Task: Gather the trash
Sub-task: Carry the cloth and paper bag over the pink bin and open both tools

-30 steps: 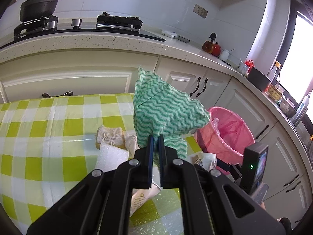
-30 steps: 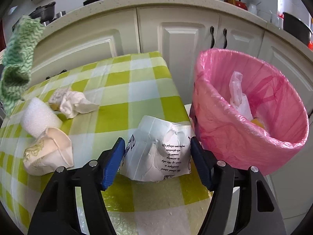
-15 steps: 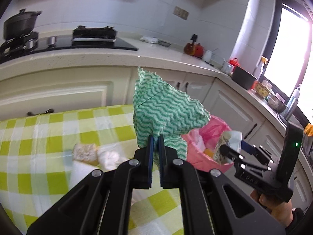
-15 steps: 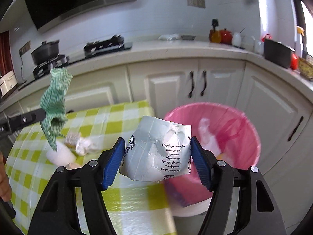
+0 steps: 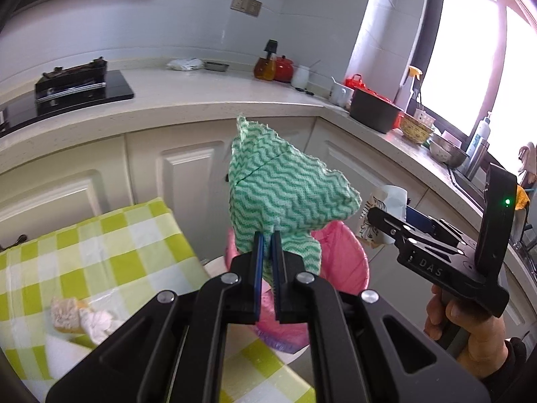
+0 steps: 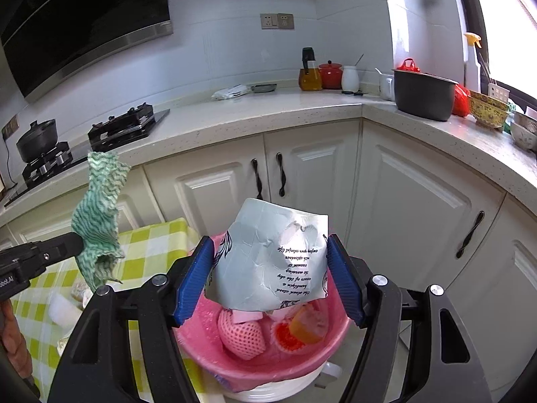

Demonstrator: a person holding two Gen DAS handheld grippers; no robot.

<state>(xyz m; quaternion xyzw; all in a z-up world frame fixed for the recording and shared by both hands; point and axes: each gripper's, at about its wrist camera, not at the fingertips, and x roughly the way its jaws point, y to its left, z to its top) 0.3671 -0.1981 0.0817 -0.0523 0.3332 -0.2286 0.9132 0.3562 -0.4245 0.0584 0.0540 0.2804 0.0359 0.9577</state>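
My left gripper is shut on a green-and-white wavy cloth, held up over the table's right edge, just left of the bin. The cloth also shows in the right wrist view. My right gripper is shut on a crushed white paper cup with printed text and holds it directly above the pink-lined trash bin. The cup also shows in the left wrist view. The bin holds a pink foam net and orange scraps.
The green-checked table carries crumpled tissue and a white foam piece. White cabinets and a counter with a stove, pots and bottles stand behind the bin.
Both grippers have moved right, off the table toward the bin. The cup was lifted from the tabletop and now hangs above the bin opening. The cloth stays gripped.
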